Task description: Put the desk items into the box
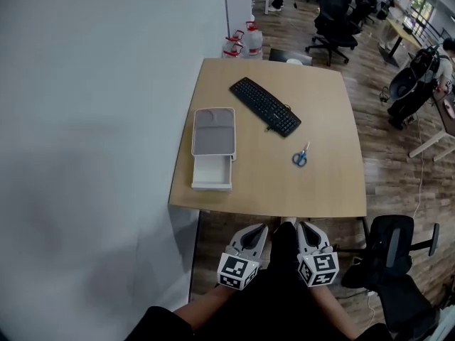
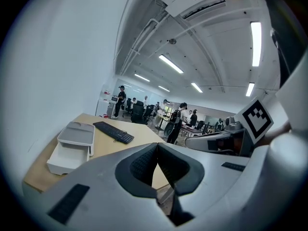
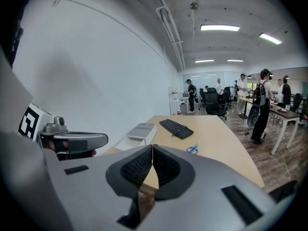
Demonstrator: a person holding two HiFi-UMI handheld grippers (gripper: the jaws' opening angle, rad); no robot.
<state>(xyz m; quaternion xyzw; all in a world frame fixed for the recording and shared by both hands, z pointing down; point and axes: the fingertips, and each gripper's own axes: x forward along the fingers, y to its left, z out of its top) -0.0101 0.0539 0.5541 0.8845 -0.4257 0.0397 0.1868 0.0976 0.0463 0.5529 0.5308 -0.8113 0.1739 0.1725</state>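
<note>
Three things counted on one wooden surface (image 1: pixel 327 105).
One black keyboard (image 1: pixel 265 106), one pair of blue-handled scissors (image 1: pixel 301 157), one white box (image 1: pixel 213 130) with one drawer (image 1: pixel 212 172).

Forearms (image 1: pixel 193 311) cut off by the head view's bottom edge. Black chair (image 1: pixel 392 251) runs off the lower right corner. Background people (image 2: pixel 179 121) too small to tell; scissors (image 3: pixel 193 148) tiny, blurry.

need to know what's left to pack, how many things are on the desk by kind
keyboard: 1
scissors: 1
box: 1
total: 3
</note>
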